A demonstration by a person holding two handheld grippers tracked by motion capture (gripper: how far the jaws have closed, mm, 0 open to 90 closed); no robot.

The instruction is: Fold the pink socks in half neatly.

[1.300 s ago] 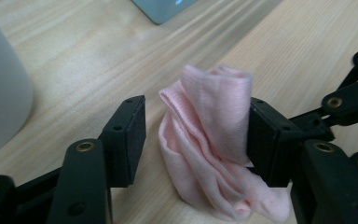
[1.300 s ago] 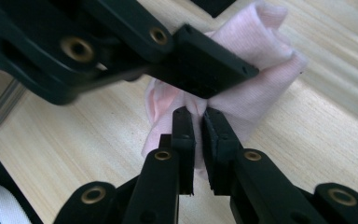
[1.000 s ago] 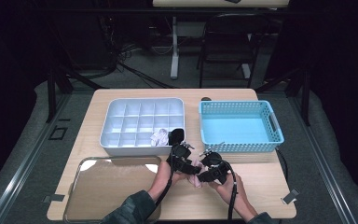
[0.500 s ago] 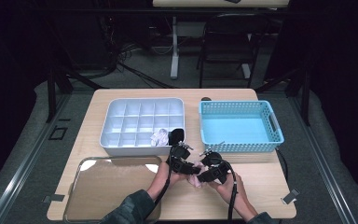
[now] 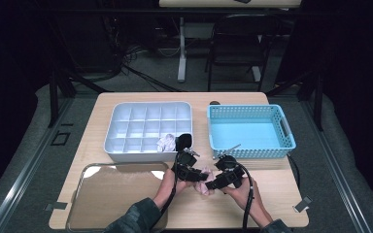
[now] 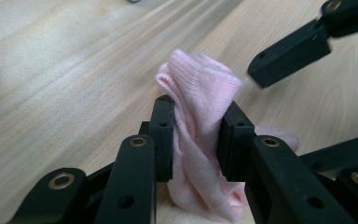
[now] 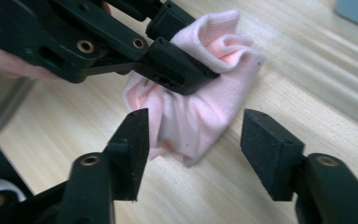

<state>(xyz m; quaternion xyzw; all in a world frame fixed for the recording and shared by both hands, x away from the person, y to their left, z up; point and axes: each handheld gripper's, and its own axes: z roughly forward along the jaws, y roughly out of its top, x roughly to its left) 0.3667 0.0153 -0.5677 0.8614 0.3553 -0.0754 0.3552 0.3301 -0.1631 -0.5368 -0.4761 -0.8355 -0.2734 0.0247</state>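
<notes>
A pink sock [image 6: 200,116] sits bunched on the wooden table [image 5: 281,194], pinched by the left gripper [image 6: 196,135], whose jaws have just been closing; the right gripper [image 7: 193,135], jaws just opening, straddles it without touching. Behind stand 1 grey divided tray [image 5: 148,127], 1 blue basket [image 5: 250,128] and 1 metal tray [image 5: 116,194].

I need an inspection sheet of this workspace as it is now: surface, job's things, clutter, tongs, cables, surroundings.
Surface: wooden table, bare at the near right.
Job's things: pink sock, bunched, at the near middle.
Clutter: grey divided tray holding a white bundle; blue basket; shiny tray.
Tongs: left tongs shut on the sock; right tongs open around it, having just opened.
Cables: black cable trailing from the right tongs.
Surroundings: dark floor, chair behind.
</notes>
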